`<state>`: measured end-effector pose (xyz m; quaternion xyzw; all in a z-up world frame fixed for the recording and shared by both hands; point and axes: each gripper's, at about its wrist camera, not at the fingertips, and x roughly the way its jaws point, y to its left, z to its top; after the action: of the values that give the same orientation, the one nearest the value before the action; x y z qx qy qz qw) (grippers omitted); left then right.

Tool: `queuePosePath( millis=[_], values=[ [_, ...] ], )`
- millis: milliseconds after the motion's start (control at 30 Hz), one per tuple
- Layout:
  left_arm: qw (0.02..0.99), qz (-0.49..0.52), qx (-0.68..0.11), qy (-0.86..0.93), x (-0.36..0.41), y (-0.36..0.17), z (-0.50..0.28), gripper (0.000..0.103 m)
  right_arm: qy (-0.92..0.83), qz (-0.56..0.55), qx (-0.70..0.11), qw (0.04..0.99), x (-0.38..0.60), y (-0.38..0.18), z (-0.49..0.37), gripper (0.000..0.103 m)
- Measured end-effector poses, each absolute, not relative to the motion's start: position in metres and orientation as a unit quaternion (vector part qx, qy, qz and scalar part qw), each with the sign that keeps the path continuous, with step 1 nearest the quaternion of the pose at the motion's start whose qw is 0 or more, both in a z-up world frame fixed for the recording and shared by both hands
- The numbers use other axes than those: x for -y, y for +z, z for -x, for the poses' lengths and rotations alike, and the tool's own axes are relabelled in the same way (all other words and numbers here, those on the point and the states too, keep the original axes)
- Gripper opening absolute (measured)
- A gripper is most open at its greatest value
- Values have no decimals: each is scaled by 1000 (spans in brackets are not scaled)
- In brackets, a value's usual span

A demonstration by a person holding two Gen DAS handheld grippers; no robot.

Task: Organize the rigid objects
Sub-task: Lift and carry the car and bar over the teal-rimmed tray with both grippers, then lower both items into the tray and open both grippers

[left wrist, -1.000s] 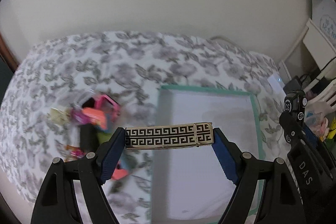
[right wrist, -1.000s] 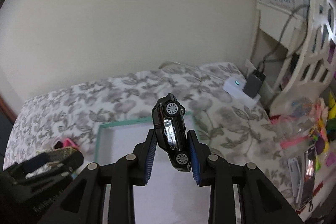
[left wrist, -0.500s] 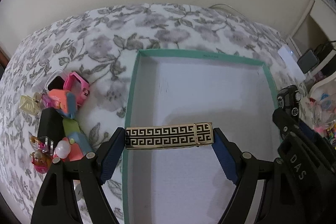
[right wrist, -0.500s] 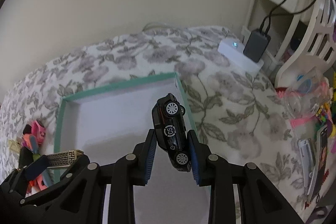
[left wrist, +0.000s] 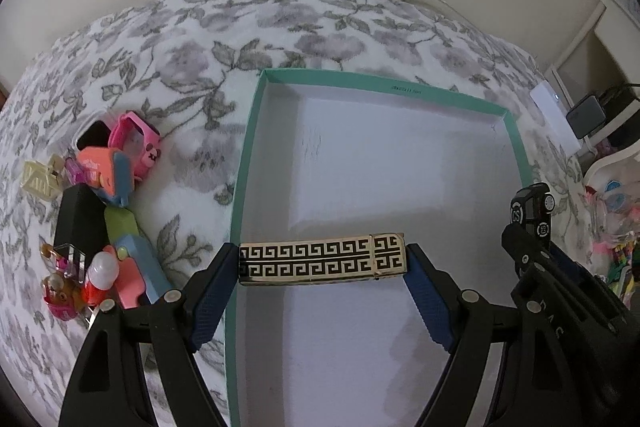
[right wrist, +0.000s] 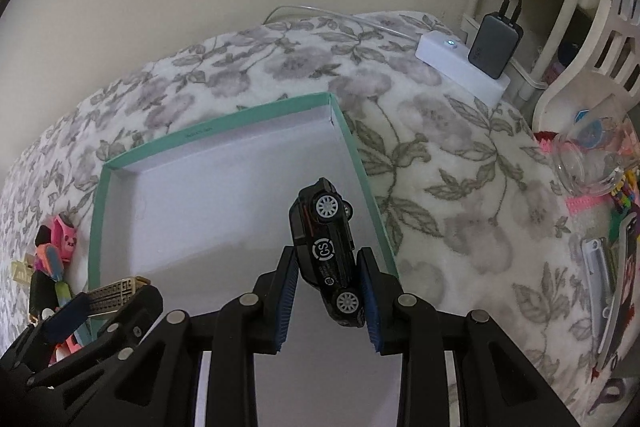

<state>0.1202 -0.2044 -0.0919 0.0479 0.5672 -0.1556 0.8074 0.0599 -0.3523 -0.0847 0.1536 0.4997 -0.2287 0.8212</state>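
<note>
My left gripper point(left wrist: 322, 259) is shut on a long gold and black key-pattern bar point(left wrist: 320, 259), held crosswise by its two ends above the near part of a shallow teal-rimmed box point(left wrist: 244, 163) with a white floor. My right gripper point(right wrist: 326, 267) is shut on a black toy car point(right wrist: 326, 247), nose up, over the box's right side point(right wrist: 360, 163). In the left wrist view the car point(left wrist: 532, 207) and right gripper appear at the right edge. The bar point(right wrist: 116, 289) and left gripper show at lower left in the right wrist view.
The box lies on a floral blanket point(left wrist: 200, 59). A heap of small colourful toys point(left wrist: 100, 211) sits left of the box. A white device with a charger point(right wrist: 464, 63) lies at the far right, and a glass jar point(right wrist: 592, 155) and clutter crowd the right edge.
Both grippers have come down toward the box and tilted further downward, so the box fills more of each view. The bar and the car stay gripped as before.
</note>
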Motion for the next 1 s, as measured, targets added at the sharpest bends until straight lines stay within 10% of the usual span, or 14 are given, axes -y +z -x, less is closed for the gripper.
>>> queuePosePath(
  millis=[1000],
  values=[
    [848, -19, -516, -117, 165, -22, -121, 86, -240, -133, -435, 858, 351, 6, -38, 61]
  ],
)
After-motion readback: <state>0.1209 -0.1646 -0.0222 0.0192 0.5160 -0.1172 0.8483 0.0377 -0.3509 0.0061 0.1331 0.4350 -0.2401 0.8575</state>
